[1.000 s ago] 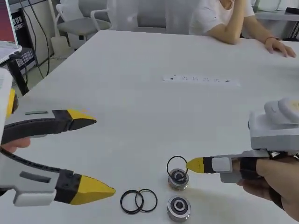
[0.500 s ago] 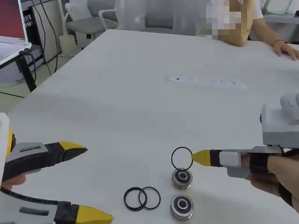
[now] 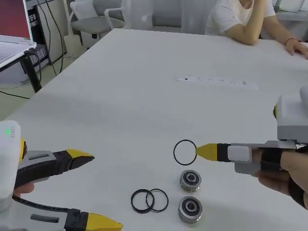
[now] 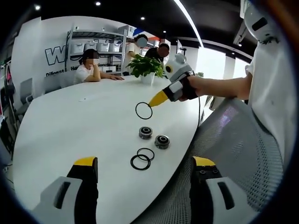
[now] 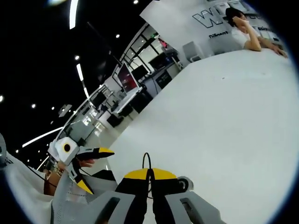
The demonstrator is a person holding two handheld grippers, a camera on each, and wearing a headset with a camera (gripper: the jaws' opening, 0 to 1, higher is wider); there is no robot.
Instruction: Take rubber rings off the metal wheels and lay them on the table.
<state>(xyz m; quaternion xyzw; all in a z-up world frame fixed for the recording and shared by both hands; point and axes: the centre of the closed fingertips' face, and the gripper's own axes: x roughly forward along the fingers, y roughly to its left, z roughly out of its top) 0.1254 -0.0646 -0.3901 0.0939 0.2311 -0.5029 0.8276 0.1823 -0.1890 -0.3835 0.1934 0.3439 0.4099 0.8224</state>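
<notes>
Rubber ring (image 3: 174,152) clamped in right gripper (image 3: 197,151), centre-right of frame, just above two metal wheels (image 3: 191,179). Left gripper (image 3: 103,190) lower left, jaws spread wide, empty.

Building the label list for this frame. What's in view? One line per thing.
held rubber ring: 1, black, pinched at the right gripper's tips, up off the table
loose rubber rings: 2, black, overlapping, flat near the table's near edge
metal wheels: 2, silver with dark centres, just right of the loose rings, one behind the other
power strip: 1, white, mid-table
table: 1, white
plant: 1, green, far end of the table
office chair: 1, pale, beyond the far left corner
seated person: 1, white top, far end, arm on the table
other people: 2, behind the plant
left gripper: 1, black with yellow tips, open, near left
right gripper: 1, yellow tips, shut on the held ring, near right
</notes>
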